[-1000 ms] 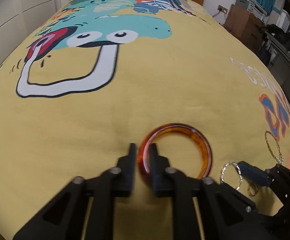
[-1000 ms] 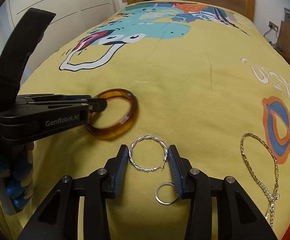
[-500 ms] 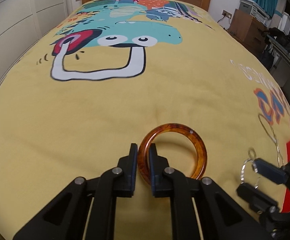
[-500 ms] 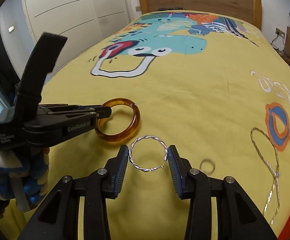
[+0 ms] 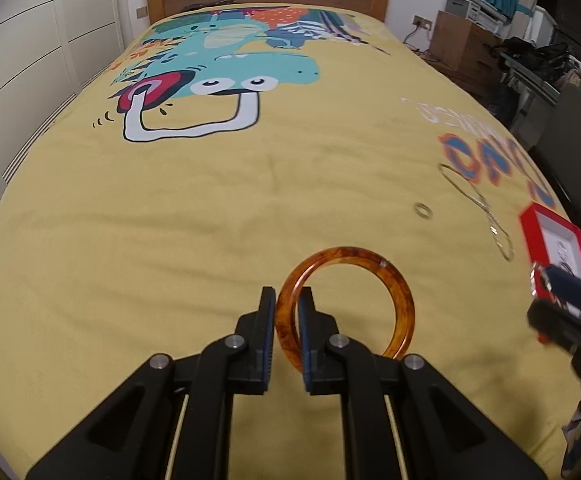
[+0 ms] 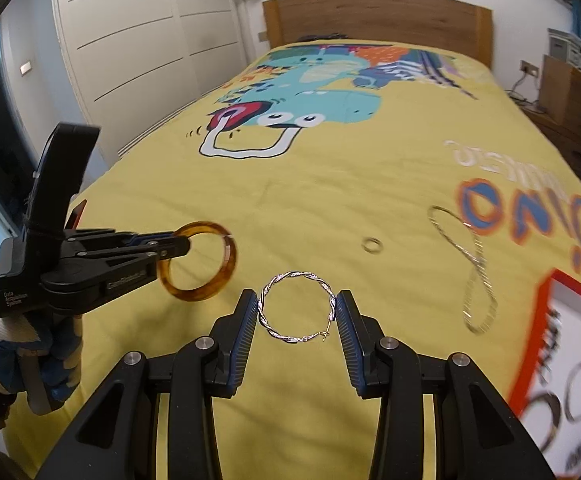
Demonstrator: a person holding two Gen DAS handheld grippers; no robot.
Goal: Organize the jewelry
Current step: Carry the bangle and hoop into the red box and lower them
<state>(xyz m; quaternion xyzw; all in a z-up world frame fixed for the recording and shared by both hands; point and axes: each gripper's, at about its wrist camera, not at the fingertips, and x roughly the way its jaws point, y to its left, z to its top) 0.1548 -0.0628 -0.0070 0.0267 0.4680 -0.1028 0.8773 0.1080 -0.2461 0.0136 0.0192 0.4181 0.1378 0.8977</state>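
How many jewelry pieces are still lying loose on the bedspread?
2: a small ring mid-bed, and a gold chain right of it near the red box. More may lie out of view.

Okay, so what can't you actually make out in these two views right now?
- Red-framed tray, right wrist view: cut off by the frame edge and blurred, so its contents and print are unreadable.
- Right gripper, left wrist view: blurred at the edge; whatever it holds is not discernible there.
- Small ring on the yellow bedspread: too small for detail.
- Gold chain: blurred, clasp unclear.
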